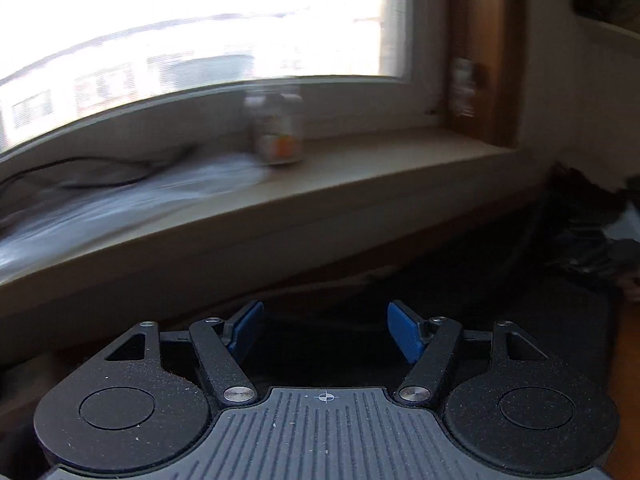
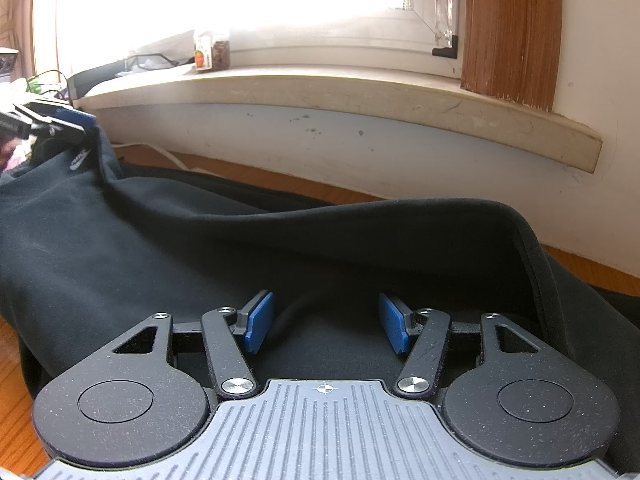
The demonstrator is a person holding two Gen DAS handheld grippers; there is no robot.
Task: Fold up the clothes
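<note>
Clothes here amount to one dark garment (image 2: 240, 248) spread over the wooden tabletop (image 2: 16, 420) below the windowsill (image 2: 360, 88). In the right wrist view, the right gripper (image 2: 326, 322) hovers over it, jaws spread, pinching nothing. At far left the left gripper (image 2: 76, 124) meets a raised corner beside a small label (image 2: 79, 159), unreadable. One jar (image 2: 212, 54) stands on the sill. The left wrist view is blurred: jaws spread, empty, perhaps above dark cloth.
</note>
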